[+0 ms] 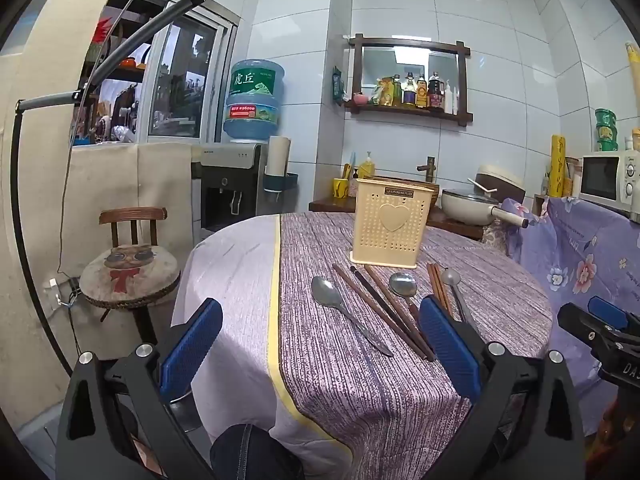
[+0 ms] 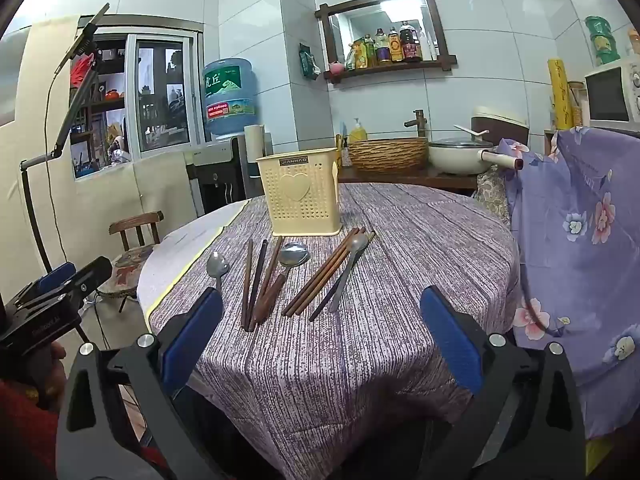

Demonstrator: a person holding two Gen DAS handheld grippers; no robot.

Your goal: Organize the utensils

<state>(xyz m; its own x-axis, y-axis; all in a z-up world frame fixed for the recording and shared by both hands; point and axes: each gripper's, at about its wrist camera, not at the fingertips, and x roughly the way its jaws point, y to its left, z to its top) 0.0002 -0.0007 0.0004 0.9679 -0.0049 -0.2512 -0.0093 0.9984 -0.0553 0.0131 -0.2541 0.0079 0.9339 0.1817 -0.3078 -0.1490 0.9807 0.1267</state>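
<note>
1. While both grippers are hovering short of the table's near edge, the round table (image 2: pixel 400 264) under its purple cloth is carrying everything that matters, with the cream utensil holder (image 2: pixel 299 192) standing upright towards its far side; every place below is given from that holder.

2. Standing with its jaws as wide as they go and nothing between them, the right gripper (image 2: pixel 320 332) is facing the holder almost head on, well short of it.

3. Hanging likewise wide and empty, the left gripper (image 1: pixel 320 340) is sitting further to the holder's left, so the utensils are lying towards its right finger.

4. Lying just in front of the holder's right corner, the reddish chopsticks (image 2: pixel 322 276) are running their long axis from the holder back towards the right gripper, slanting leftwards.

5. Lying in front of the holder's left corner, the dark chopsticks (image 2: pixel 256 280) are pointing nearly straight at the holder.

6. Resting between those two bundles, the wood-handled spoon (image 2: pixel 294 256) is keeping its bowl nearest the holder.

7. Lying furthest left of the holder, the steel spoon (image 1: pixel 332 294) looks nearer the left gripper; the slim spoon (image 2: pixel 352 258) beside the reddish chopsticks looks the right gripper's easier reach.
</note>
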